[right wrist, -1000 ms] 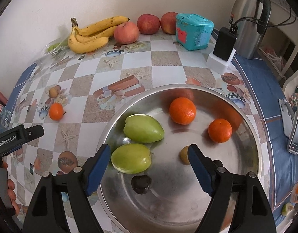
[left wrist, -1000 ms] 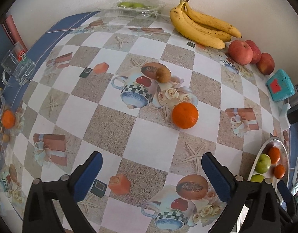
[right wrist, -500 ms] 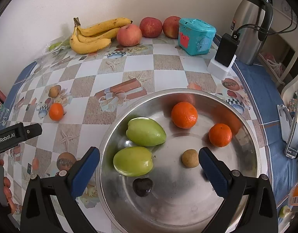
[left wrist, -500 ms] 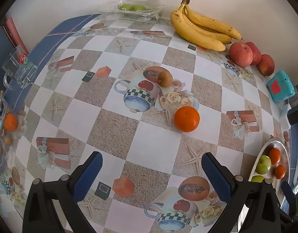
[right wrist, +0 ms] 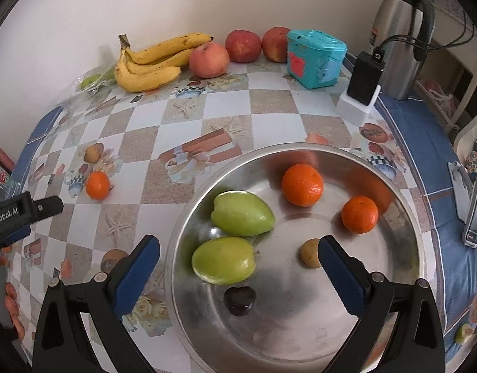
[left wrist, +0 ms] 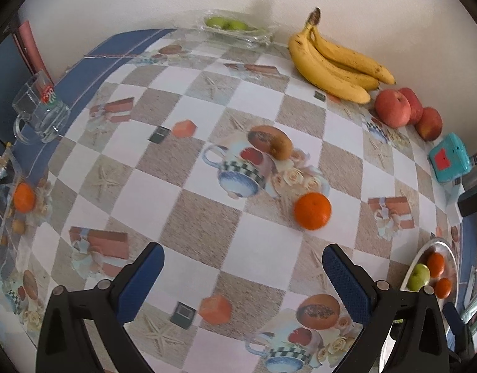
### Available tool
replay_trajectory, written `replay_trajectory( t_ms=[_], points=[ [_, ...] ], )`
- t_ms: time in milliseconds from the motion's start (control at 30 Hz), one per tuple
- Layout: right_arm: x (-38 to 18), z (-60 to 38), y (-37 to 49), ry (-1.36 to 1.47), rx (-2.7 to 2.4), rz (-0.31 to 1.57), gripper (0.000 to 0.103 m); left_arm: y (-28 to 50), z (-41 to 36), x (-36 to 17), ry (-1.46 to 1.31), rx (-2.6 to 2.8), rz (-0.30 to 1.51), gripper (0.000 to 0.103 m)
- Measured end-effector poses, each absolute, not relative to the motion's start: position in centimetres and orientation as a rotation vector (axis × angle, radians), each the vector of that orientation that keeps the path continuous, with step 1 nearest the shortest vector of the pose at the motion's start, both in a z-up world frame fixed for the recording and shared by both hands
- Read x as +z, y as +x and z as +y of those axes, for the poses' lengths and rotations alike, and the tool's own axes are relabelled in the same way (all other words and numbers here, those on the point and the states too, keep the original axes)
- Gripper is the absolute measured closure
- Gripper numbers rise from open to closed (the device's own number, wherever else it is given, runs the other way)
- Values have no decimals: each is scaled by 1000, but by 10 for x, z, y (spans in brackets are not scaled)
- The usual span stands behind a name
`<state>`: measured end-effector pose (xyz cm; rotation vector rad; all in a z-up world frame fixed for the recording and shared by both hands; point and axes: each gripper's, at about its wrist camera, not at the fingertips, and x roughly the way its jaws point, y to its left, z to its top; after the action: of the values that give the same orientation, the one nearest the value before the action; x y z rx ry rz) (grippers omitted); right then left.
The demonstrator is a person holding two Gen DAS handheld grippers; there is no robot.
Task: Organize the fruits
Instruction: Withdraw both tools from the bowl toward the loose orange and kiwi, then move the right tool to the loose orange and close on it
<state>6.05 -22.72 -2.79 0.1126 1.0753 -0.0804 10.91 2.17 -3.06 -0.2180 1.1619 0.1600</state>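
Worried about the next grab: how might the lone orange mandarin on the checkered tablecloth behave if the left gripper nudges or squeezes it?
The round orange mandarin would probably roll if nudged off-centre, since it sits loose on the flat checkered tablecloth. Its glossy peel suggests it may slip. The open left gripper looks wide enough to straddle it.

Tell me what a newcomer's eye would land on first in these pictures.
The steel bowl below the open right claw, holding two green fruits, two oranges, a small brown fruit and a dark one. Then the lone orange on the checkered cloth ahead of the open left claw, and the bananas by the wall.
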Motion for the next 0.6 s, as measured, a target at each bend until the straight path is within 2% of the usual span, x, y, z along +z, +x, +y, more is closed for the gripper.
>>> replay_trajectory(
  t_ms=[600],
  points=[
    [-17, -194, 66, 62, -20, 1036, 2, 130, 75, -4, -88, 170, 1051, 0]
  ],
)
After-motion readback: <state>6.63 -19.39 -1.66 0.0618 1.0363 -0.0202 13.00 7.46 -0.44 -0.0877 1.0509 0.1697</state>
